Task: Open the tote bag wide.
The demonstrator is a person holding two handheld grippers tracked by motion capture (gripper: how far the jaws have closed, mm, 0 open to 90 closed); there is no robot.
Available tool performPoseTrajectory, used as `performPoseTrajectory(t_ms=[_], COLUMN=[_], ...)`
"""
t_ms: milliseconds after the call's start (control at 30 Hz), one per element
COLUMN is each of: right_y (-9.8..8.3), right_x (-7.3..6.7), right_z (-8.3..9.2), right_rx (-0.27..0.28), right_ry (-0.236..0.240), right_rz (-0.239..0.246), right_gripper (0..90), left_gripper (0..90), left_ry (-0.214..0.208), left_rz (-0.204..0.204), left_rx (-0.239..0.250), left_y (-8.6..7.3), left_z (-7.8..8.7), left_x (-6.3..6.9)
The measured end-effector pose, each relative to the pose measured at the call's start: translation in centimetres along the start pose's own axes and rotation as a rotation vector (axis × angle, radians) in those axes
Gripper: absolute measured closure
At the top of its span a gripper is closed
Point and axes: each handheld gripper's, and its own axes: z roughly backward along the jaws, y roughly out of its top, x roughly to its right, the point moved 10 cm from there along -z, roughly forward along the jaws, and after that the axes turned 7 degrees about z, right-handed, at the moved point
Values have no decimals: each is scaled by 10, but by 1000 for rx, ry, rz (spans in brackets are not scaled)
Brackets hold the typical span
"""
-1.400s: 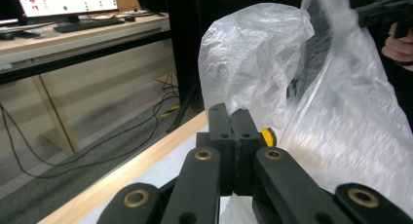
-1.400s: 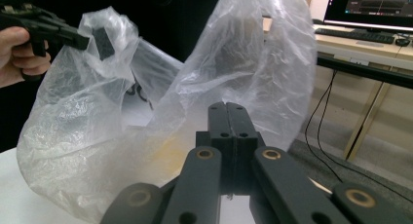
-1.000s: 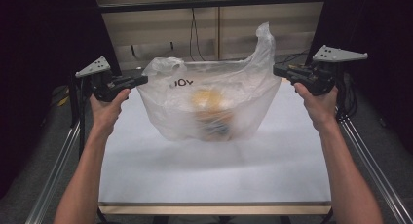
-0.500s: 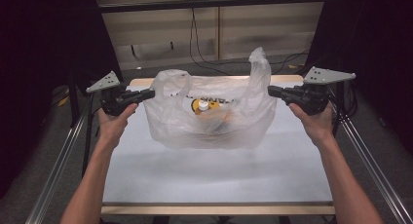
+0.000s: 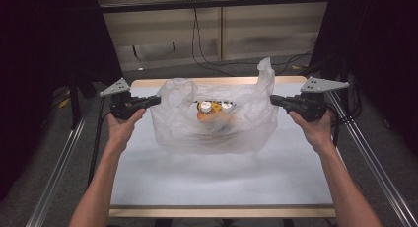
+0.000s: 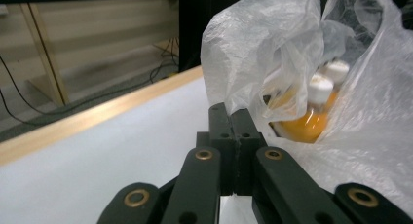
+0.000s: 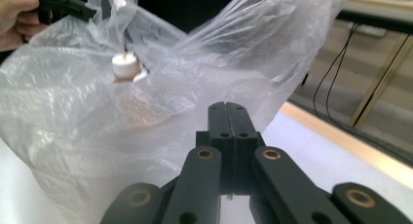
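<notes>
The right claw [image 7: 227, 106] has its two black jaws pressed together, pinching the thin film of a clear plastic bag [image 7: 87, 136] that billows up ahead of it. A white bottle cap [image 7: 124, 65] shows through the plastic. The left claw [image 7: 80, 9], held in a hand [image 7: 17, 17], grips the bag's far edge above the white worktop [image 7: 311, 156]

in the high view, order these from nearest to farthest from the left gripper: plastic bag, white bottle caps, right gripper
1. plastic bag: its left edge sits in the left gripper, mid-table.
2. white bottle caps: inside the bag, near its middle.
3. right gripper: at the bag's far right edge.
</notes>
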Motion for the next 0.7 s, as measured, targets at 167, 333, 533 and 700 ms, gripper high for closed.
performPoseTrajectory(t_ms=[167, 333, 533, 700], right_y=[-16, -28, -44, -53], right_x=[-2, -4, -5, -4], right_z=[-8, -14, -17, -18], right_rx=[-53, -78, -99, -130], right_ry=[-1, 8, 8, -9], right_rz=[5, -2, -18, -5], right_gripper=[900, 900, 900, 900], left_gripper=[900, 900, 900, 900], left_ry=[-27, -18, -18, -8], left_rz=[12, 6, 8, 31], left_rx=[-12, -54, -85, -93], left_y=[-4, -16, -27, -39], left_z=[-9, -16, -27, -34], left_x=[4, 5, 6, 1])
